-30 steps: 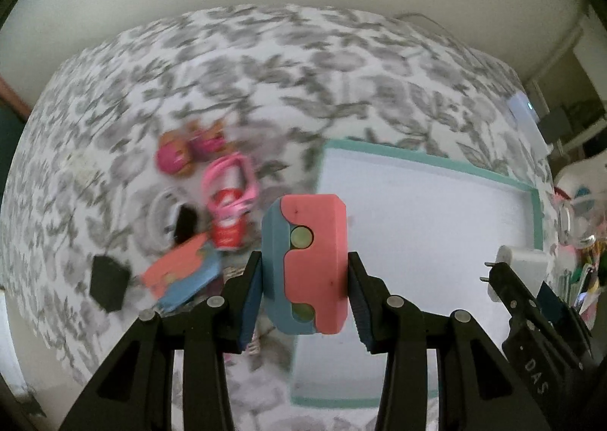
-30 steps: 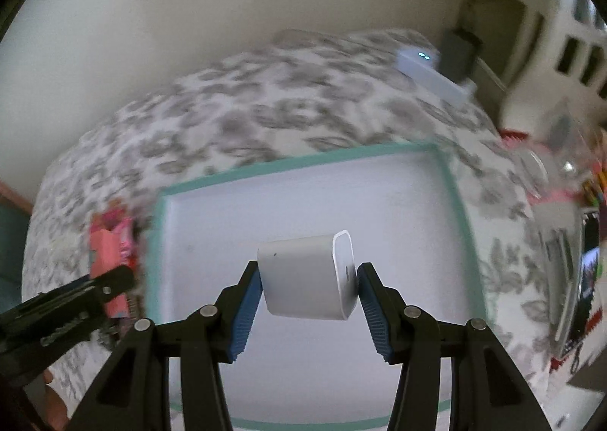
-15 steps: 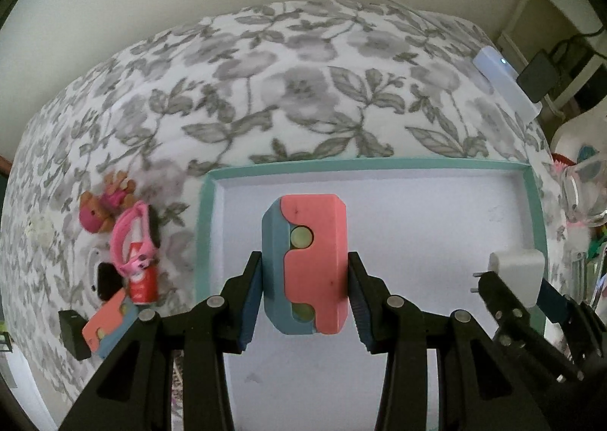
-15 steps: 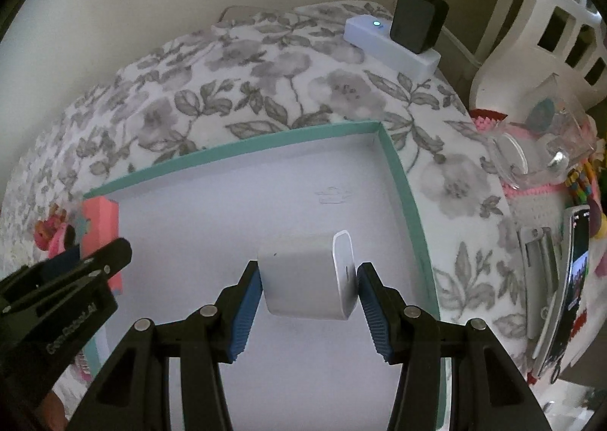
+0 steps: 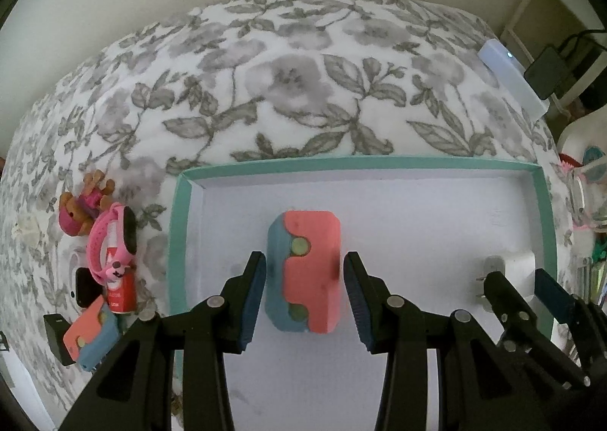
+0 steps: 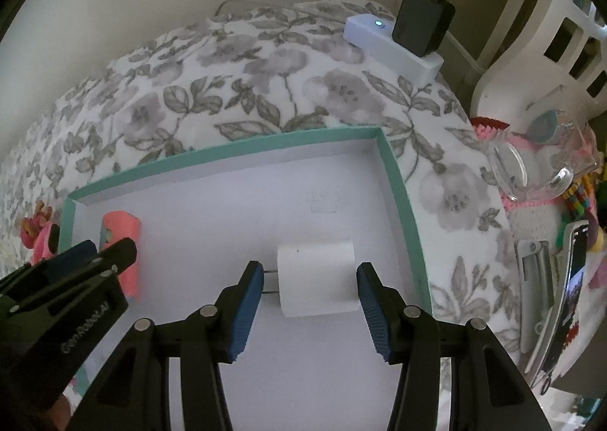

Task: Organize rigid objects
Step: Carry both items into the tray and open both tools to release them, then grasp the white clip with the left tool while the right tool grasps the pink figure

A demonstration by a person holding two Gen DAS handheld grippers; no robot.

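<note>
A pink-and-blue block (image 5: 307, 271) lies on the white floor of the teal-rimmed tray (image 5: 178, 241). My left gripper (image 5: 303, 298) straddles it, open, with a thin gap at each pad. From the right wrist view the same block (image 6: 121, 233) stands near the tray's left wall (image 6: 68, 218). A white plug charger (image 6: 316, 283) rests on the tray floor with its prongs pointing left. My right gripper (image 6: 309, 302) stands open around it. The left wrist view shows the charger (image 5: 516, 264) at the tray's right side.
Left of the tray on the flowered cloth lie a pink watch (image 5: 114, 241), a toy figure (image 5: 76, 211), a small red can (image 5: 121, 290) and a second pink-and-blue block (image 5: 91, 336). A white power strip (image 6: 390, 44) with a black adapter sits behind. Glassware and clutter (image 6: 531, 173) crowd the right.
Both grippers moved over the tray and came lower. The block and the charger, gripped before, now look smaller and sit on the tray floor off the pads. The charger's prongs have come into view.
</note>
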